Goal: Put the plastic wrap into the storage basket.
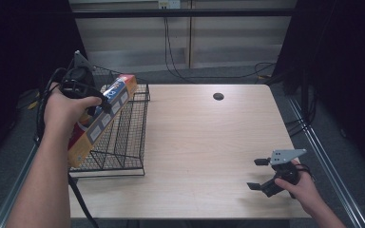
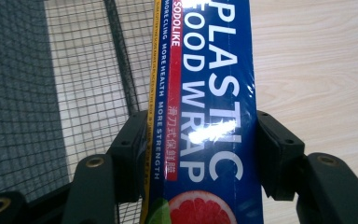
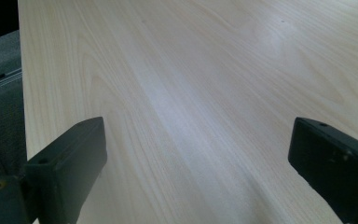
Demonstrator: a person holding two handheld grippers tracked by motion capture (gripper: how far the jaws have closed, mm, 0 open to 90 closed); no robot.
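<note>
A long box of plastic food wrap [image 1: 102, 121], blue on its face and yellow-orange on its side, is held tilted over a black wire rack [image 1: 123, 137] at the table's left. My left gripper [image 1: 88, 102] is shut on the box [image 2: 205, 112]; both pads press its sides, with the rack's mesh [image 2: 88, 84] below. My right gripper [image 1: 259, 173] rests low over the table's front right corner, jaws wide apart and nothing between them; its two black pads [image 3: 72, 158] frame bare wood.
The light wooden table [image 1: 204, 142] has a round dark cable hole [image 1: 218, 96] near its back edge. Cables trail on the grey floor behind the table. Metal rails run along both sides of the table.
</note>
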